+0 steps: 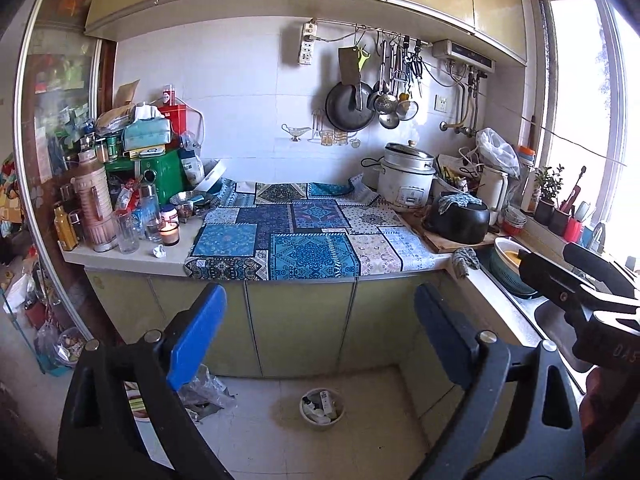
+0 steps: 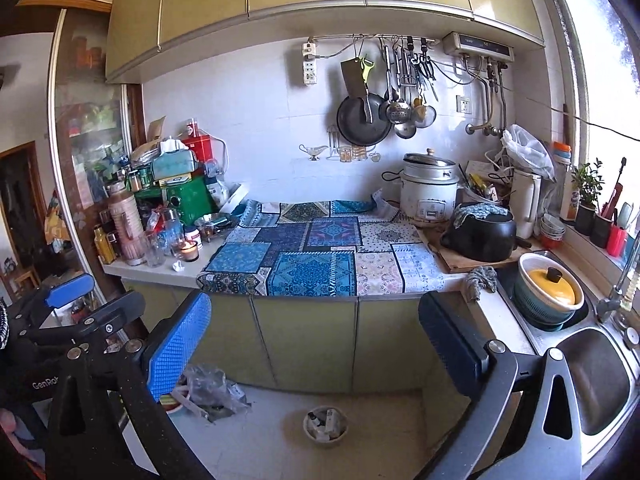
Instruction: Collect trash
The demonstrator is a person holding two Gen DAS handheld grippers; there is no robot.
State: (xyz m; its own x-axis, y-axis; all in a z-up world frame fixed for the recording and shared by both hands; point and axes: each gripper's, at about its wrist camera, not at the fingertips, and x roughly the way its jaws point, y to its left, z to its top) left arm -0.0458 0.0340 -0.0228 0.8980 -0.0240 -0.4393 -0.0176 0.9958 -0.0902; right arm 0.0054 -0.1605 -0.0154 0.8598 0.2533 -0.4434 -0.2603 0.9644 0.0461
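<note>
White crumpled paper scrap (image 1: 159, 251) sits on the pale countertop (image 1: 120, 258) beside the lit glass candle (image 1: 169, 233); both the left gripper (image 1: 316, 332) and right gripper (image 2: 316, 344) gape wide, empty, well back, so approach low, avoiding the flame.

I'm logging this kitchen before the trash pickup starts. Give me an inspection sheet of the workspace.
Surface: counter partly under a patchwork cloth.
Job's things: crumpled paper on the counter by a lit candle; small bin on the floor, already holding scraps.
Clutter: bottles, jars, boxes at left; rice cooker, black pot.
Grippers: left tongs and right tongs open, empty.
Cables: power strip on the wall.
Surroundings: sink, window.
</note>
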